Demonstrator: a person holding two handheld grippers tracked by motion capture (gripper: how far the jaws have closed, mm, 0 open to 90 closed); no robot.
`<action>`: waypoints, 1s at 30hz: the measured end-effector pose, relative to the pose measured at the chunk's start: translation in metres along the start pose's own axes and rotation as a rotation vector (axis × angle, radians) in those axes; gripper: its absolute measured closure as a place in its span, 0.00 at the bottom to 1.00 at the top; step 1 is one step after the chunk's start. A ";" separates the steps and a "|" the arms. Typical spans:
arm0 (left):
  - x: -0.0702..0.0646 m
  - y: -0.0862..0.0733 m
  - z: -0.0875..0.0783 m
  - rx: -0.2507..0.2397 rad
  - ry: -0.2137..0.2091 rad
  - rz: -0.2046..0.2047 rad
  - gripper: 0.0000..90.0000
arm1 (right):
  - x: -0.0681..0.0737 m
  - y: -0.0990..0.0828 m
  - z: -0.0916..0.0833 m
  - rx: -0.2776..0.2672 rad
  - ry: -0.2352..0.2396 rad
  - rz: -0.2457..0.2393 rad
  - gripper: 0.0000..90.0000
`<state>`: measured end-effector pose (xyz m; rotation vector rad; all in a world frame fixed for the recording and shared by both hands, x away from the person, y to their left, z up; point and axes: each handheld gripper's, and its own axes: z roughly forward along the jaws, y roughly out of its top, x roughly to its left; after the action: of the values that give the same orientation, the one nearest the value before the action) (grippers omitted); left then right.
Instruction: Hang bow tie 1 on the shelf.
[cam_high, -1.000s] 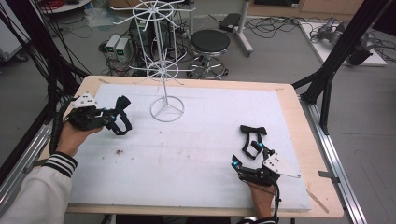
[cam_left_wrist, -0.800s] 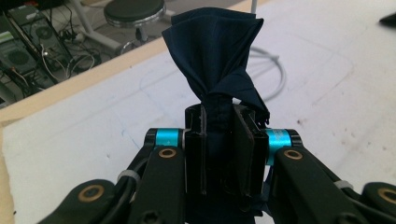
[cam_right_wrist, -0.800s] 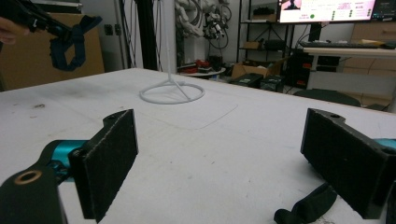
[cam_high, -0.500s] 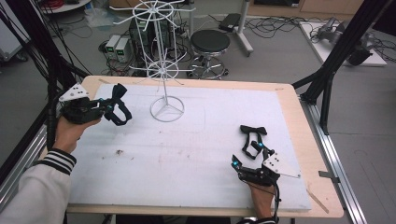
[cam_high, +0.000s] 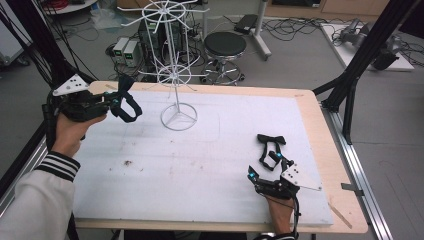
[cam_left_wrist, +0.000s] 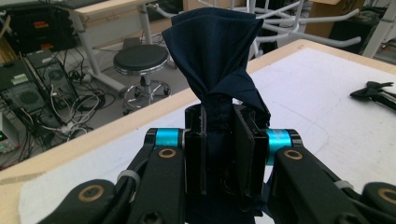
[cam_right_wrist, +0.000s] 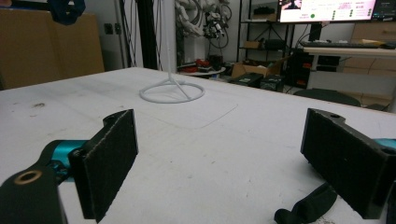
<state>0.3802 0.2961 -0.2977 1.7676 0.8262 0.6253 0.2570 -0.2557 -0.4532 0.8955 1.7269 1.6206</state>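
Left gripper (cam_high: 121, 100) is clenched on a dark navy fabric loop, like a scrunchie or hair band (cam_high: 127, 102), held in the air above the left end of the white-covered tabletop (cam_high: 210, 165), near the white wire rotating display stand (cam_high: 176, 75). Right gripper (cam_high: 270, 155) is released, jaws wide apart, resting low on the tabletop at the right with a second dark fabric band (cam_high: 270, 140) lying just ahead of it.

Risks: the pinch sits on a bunched end of the loop, so the fabric could slip out on the way to a stand arm. The loop droops, so its opening may miss or snag a thin wire hook. The stand looks light; a push from the gripper could spin or tip it.

Views: the left gripper view shows the navy fabric (cam_left_wrist: 219, 70) squeezed between the pads (cam_left_wrist: 196, 149), rising in a bunched fold; the high view cannot confirm that pinch. The right gripper view shows the open pads (cam_right_wrist: 109, 158), the stand's ring base (cam_right_wrist: 172, 92) and an end of the second band (cam_right_wrist: 308, 205) close by the right jaw. The high view gives the overall layout.
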 end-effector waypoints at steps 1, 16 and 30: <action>-0.001 0.003 0.000 -0.005 -0.002 0.000 0.84 | 0.000 0.000 0.000 0.000 0.000 0.002 0.11; -0.008 0.024 0.006 -0.029 -0.012 0.022 0.84 | 0.000 0.000 0.000 -0.005 0.001 -0.002 0.11; -0.009 0.037 0.021 -0.035 -0.015 0.033 0.84 | 0.000 0.000 0.000 -0.008 -0.001 -0.002 0.11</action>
<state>0.3994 0.2686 -0.2702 1.7551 0.7725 0.6444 0.2570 -0.2562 -0.4534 0.8896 1.7190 1.6246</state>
